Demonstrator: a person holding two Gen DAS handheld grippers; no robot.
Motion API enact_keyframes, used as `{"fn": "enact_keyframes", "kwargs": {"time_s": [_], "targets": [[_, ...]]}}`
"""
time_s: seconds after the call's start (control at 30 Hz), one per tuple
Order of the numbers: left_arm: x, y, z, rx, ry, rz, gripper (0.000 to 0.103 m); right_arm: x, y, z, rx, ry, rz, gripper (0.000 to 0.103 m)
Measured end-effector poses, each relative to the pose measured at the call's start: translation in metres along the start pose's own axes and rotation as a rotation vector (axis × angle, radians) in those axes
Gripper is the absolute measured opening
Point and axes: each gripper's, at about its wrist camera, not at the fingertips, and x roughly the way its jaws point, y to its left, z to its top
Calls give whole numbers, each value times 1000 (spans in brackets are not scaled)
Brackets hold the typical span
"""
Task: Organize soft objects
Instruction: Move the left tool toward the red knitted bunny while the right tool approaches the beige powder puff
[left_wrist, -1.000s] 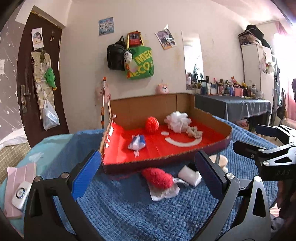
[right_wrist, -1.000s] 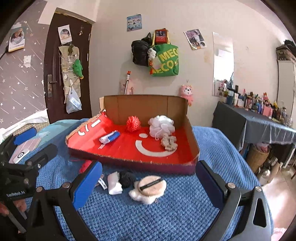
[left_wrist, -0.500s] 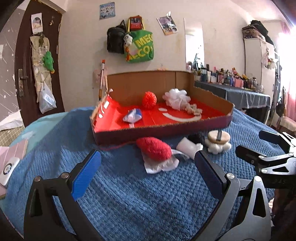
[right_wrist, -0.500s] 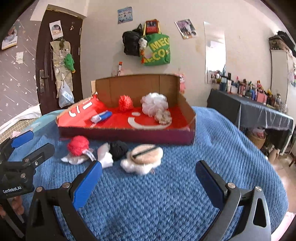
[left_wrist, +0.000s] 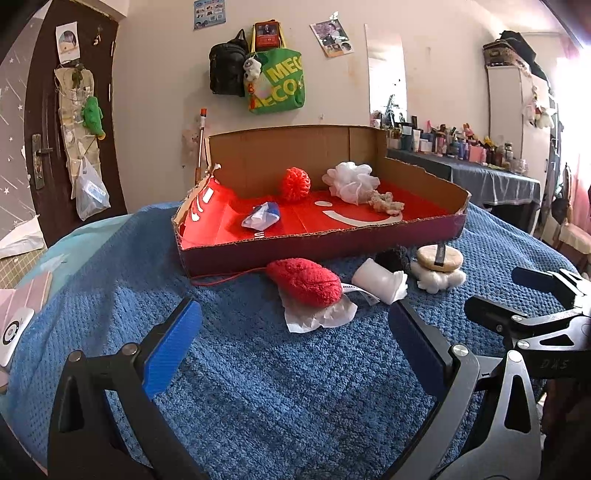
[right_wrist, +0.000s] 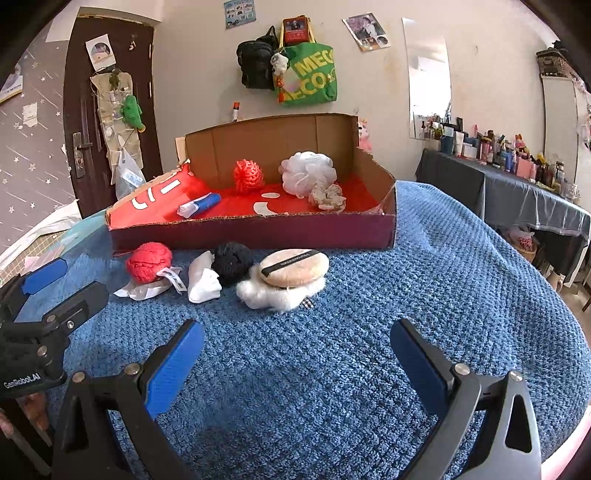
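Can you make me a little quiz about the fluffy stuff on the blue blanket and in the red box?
1. True or false: the white bath pouf lies inside the red box.
2. What rests on top of the white fluff? A) powder puff B) black pompom C) red yarn ball
3. Fill in: both the left gripper and the right gripper are ____ and hold nothing.

Key: 1 true; 2 A, the powder puff; 3 open.
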Motion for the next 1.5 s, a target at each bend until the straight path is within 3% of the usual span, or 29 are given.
{"fn": "enact_keyframes", "kwargs": {"time_s": [0.6, 0.97, 1.17, 1.5], "targets": [[40, 2, 28, 59, 122, -35, 103, 27, -9, 33, -3, 95, 29, 103], [75, 2, 37, 47, 258, -87, 103, 53, -12, 54, -45, 173, 50, 103], [88, -1, 38, 58, 310, -113, 103, 67, -14, 56, -52, 222, 69, 92], [102, -2, 39, 65, 351, -119, 99, 73, -12, 58, -74, 238, 69, 85]]}}
